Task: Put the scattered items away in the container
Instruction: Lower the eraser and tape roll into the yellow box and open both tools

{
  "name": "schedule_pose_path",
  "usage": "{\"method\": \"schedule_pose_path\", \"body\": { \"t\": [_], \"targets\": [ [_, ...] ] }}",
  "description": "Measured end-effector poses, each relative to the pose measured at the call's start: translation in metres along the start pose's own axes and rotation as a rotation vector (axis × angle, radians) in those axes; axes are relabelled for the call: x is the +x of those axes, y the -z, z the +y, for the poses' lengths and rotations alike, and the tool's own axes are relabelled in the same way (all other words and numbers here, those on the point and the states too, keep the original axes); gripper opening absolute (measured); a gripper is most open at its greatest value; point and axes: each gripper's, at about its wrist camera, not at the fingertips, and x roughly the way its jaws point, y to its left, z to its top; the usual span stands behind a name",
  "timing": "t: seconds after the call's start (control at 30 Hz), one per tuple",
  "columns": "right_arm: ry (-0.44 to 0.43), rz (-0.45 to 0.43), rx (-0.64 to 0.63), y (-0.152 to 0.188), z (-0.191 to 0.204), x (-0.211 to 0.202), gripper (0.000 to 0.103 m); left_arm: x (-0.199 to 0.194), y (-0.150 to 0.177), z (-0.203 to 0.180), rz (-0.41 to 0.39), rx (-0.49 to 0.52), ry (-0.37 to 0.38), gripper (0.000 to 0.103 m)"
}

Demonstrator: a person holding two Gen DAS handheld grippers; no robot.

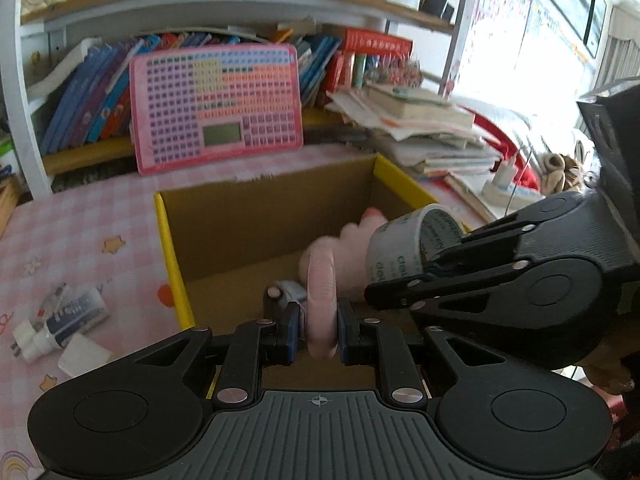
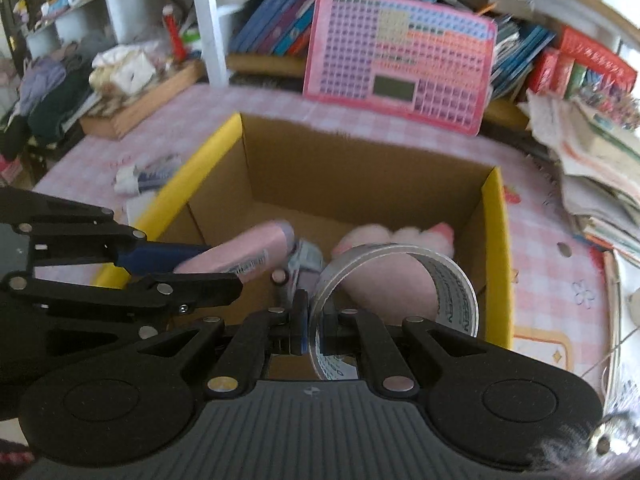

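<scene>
Tape roll (image 2: 394,280) was the thing in the right gripper (image 2: 316,332), whose jaws were pinched narrow across the wall of the ring, one inside the hole and one outside, holding it above the open cardboard box (image 2: 496,240). It looked light and stiff, a hollow hoop with a slick outer face, so a grip through the wall seemed surer than one around the whole ring. The left gripper (image 1: 319,332) had its jaws closed narrow on a pink object (image 1: 320,300), flat and smooth, seen edge-on from the left wrist view and as a long slab with a barcode label from the right; it too hung over the box. It seemed light and rigid, likely slippery, best held across its thin sides as it was. Inside the box lay a pink plush toy (image 2: 396,240), soft and easy to drop things on. On the desk (image 1: 80,216) beside the box waited a tube (image 1: 76,314) and a white plug (image 1: 30,340).
</scene>
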Motion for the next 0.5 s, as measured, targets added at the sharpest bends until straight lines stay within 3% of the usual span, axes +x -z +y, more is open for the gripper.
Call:
{"method": "schedule_pose_path", "body": {
  "t": [0.33, 0.5],
  "targets": [
    [-0.071, 0.103, 0.040, 0.011, -0.013, 0.027, 0.011, 0.013, 0.006, -0.002, 0.058, -0.007, -0.033, 0.018],
    [-0.063, 0.107, 0.071, 0.013, -0.019, 0.028, 0.026, 0.013, 0.007, -0.005, 0.055, 0.007, -0.058, 0.018]
  ]
}}
